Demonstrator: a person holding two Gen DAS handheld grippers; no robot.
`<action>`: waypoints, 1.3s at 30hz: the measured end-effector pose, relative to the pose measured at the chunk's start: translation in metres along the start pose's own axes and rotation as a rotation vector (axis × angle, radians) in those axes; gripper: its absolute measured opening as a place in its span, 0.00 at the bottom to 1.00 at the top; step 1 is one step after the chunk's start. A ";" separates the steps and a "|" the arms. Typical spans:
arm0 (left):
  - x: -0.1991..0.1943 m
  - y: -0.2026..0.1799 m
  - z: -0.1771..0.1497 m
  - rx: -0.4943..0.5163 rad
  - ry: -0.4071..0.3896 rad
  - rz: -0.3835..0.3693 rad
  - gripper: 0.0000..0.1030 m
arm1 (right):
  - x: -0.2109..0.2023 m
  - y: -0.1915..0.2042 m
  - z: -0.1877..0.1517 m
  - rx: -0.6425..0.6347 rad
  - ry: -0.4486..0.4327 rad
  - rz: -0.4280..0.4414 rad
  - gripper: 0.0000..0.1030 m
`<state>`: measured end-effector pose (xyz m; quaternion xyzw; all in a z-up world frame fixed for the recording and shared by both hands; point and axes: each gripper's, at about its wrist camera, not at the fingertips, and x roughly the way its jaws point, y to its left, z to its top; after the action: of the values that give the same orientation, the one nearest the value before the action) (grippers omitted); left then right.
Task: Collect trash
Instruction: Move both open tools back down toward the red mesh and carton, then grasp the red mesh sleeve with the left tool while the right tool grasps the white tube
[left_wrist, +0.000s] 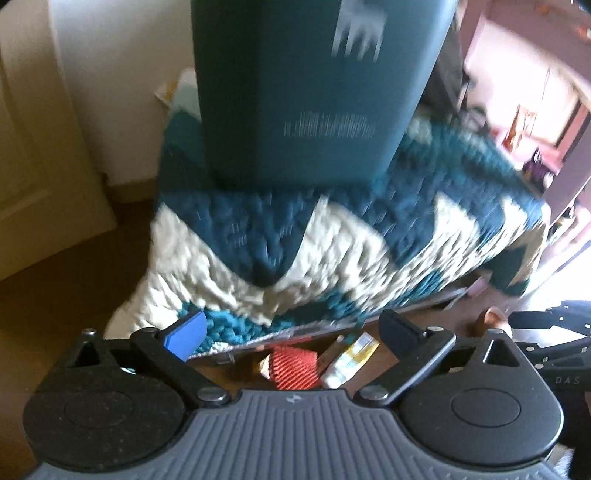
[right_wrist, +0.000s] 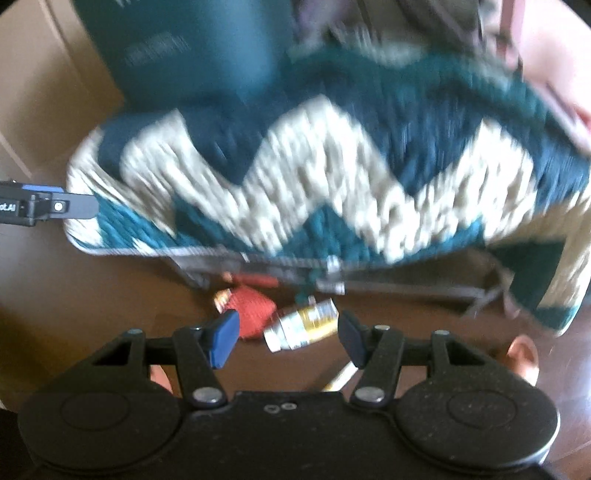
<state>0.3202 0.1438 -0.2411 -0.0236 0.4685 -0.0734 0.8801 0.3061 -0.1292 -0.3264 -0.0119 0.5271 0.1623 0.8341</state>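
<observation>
A tall teal bin (left_wrist: 314, 85) stands on a teal-and-cream zigzag blanket (left_wrist: 295, 236); it also shows at the top left of the right wrist view (right_wrist: 184, 48). On the dark brown floor below the blanket's edge lie a red ribbed wrapper (left_wrist: 295, 369) and a white-and-yellow crumpled packet (left_wrist: 351, 360). In the right wrist view the red wrapper (right_wrist: 255, 308) and the silver-yellow packet (right_wrist: 303, 325) lie just ahead of my open, empty right gripper (right_wrist: 288, 338). My left gripper (left_wrist: 291, 332) is open and empty above the same trash. Both views are motion-blurred.
The blanket (right_wrist: 332, 177) drapes over a low piece of furniture with a metal rail (right_wrist: 332, 277) along its lower edge. A cream door (left_wrist: 33, 147) and white wall stand left. The left gripper's tip (right_wrist: 48, 206) shows at the left edge. A yellow-tipped stick (right_wrist: 340, 378) lies under my right gripper.
</observation>
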 end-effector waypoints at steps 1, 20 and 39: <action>0.013 0.001 -0.005 0.013 0.010 0.000 0.97 | 0.011 -0.004 -0.004 0.006 0.014 -0.011 0.57; 0.255 -0.023 -0.111 0.103 0.298 0.066 0.97 | 0.198 -0.055 -0.077 0.102 0.314 -0.079 0.57; 0.358 -0.009 -0.131 -0.068 0.412 0.047 0.97 | 0.265 -0.069 -0.094 0.212 0.407 -0.055 0.54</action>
<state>0.4074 0.0847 -0.6074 -0.0269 0.6414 -0.0401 0.7657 0.3474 -0.1437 -0.6125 0.0289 0.6980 0.0774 0.7113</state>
